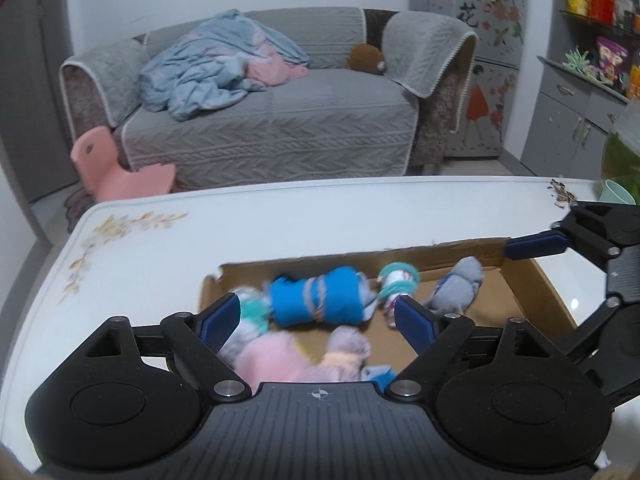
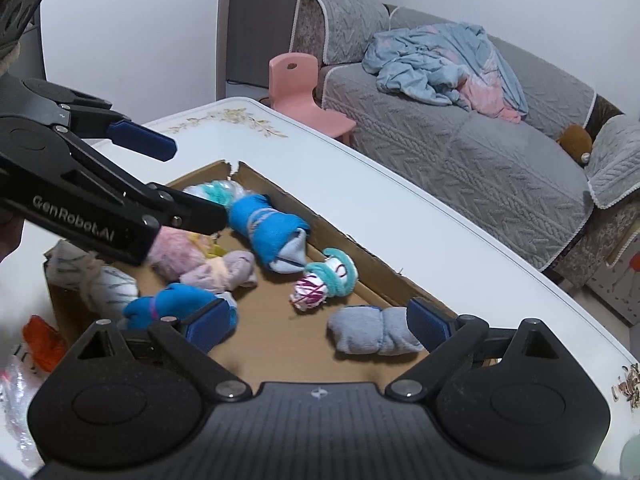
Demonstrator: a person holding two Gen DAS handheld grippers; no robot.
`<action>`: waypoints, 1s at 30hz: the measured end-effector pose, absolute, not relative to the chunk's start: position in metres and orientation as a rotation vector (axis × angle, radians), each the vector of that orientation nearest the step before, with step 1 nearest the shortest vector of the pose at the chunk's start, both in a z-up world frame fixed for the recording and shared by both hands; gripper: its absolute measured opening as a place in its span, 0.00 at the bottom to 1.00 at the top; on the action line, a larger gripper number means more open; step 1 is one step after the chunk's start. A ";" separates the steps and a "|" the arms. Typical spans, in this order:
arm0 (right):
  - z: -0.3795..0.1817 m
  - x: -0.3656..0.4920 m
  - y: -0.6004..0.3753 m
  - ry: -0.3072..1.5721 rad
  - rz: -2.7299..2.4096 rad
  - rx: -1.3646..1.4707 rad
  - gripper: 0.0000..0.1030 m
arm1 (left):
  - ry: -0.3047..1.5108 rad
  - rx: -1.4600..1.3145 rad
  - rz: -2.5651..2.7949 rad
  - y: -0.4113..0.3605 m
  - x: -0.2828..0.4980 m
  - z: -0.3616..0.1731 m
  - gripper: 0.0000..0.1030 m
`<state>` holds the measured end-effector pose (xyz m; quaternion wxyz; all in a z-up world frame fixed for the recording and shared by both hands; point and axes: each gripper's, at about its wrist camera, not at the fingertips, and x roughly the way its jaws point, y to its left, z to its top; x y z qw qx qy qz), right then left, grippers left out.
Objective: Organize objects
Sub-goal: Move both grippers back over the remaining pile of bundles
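Because the rolled socks [image 2: 276,236] already lie inside the cardboard box [image 2: 400,284] on the desk [image 2: 400,216], the left tool [image 1: 316,316] and right tool [image 2: 320,328] hover above the box, both wide open and empty.

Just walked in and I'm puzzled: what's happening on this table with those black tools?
A person is sorting rolled socks into a shallow cardboard box on a white table. Both handheld tools hover over it with jaws open and nothing in them: the left tool above a blue sock roll, the right tool near a grey sock roll.
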<state>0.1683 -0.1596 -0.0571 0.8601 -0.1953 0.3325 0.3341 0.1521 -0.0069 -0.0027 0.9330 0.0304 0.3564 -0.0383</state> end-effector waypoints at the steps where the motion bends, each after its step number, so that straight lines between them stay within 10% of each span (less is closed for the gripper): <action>1: -0.056 0.166 -0.160 0.695 0.700 -0.406 0.92 | 0.730 0.063 -0.072 -0.004 0.149 -0.002 0.86; 30: -0.047 0.010 -0.186 0.605 0.636 -0.282 0.99 | 0.708 0.013 0.011 0.058 -0.024 -0.032 0.92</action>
